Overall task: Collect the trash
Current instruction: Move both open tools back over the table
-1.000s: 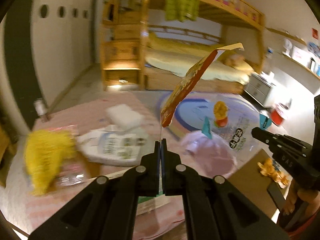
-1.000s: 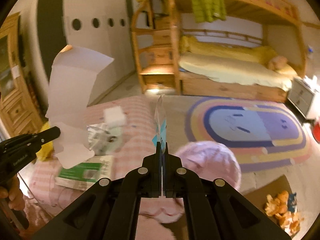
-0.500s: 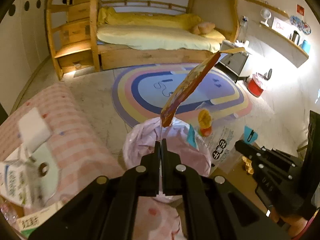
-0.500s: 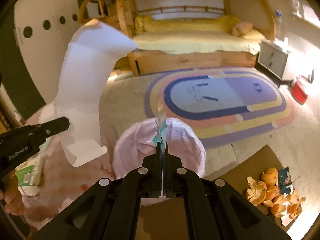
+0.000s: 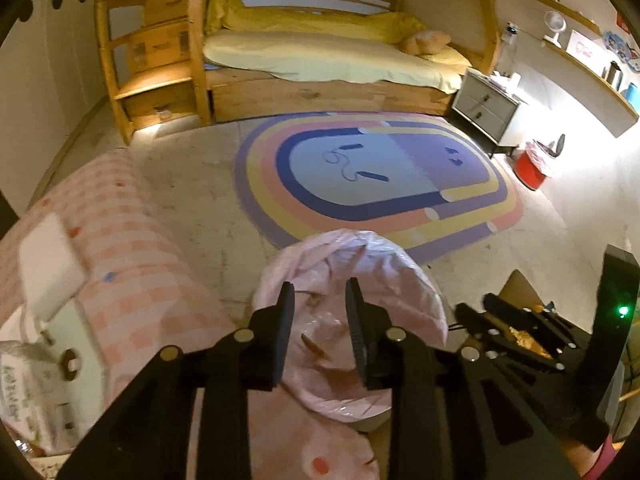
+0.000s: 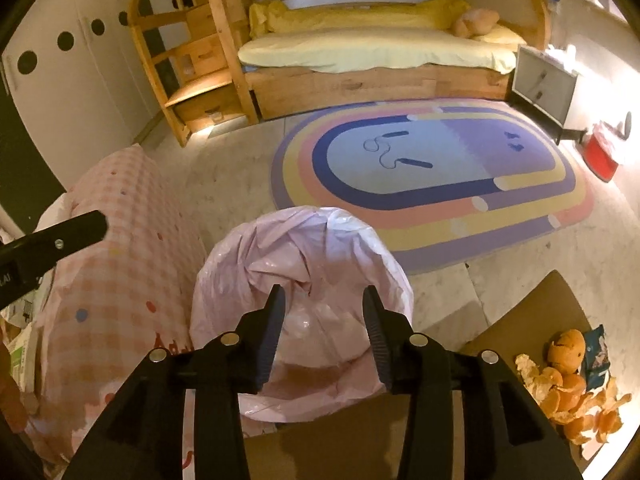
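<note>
You've got both tongs spread and empty, left tongs (image 5: 320,296) and right tongs (image 6: 322,300) poised right over the pink-lined trash bin (image 6: 304,264) for drops; orange peels (image 6: 576,384) lie near right on the table (image 6: 516,332).

- Left gripper (image 5: 319,304): matte black plastic, two flat fingers (image 5: 285,320) with ribbed inner faces; angular linkage arms joined by round silver screws.
- Right gripper (image 6: 322,312): the same black build, ribbed pads, four silver screw heads across the linkage.
- Right unit, seen from the left camera: black housing carried a small green light.
- Left unit, seen from the right camera: faint white lettering, one small screw.
</note>
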